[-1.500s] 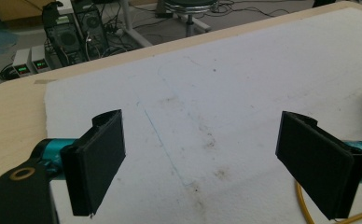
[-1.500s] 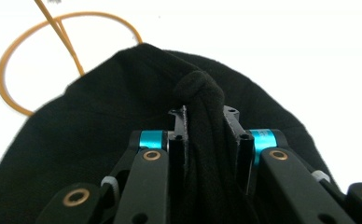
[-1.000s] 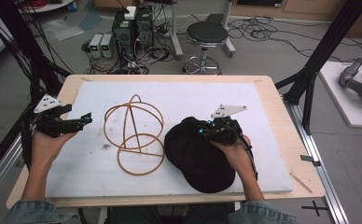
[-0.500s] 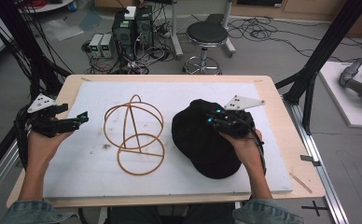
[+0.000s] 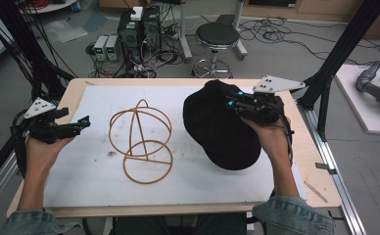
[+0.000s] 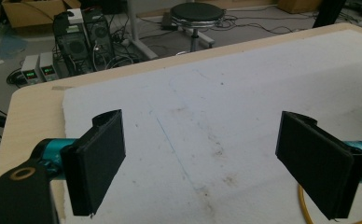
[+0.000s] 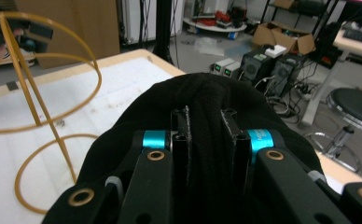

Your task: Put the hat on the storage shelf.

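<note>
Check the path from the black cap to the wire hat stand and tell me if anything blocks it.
Nothing visible blocks it. The right tongs are shut on a fold of the black fabric cap, raised at the right of the white board. Bare board lies between it and the orange wire hat stand. The open left tongs sit beyond the stand.

A white board (image 5: 90,171) is lying on the table (image 5: 75,85). A wire stand (image 5: 140,141) is standing on the board, left of centre. A cap (image 5: 217,132) is hanging over the board's right half, to the stand's right. Behind the table, a stool (image 5: 217,36) is standing on the floor, with electronic boxes (image 5: 124,39) sitting to its left.
</note>
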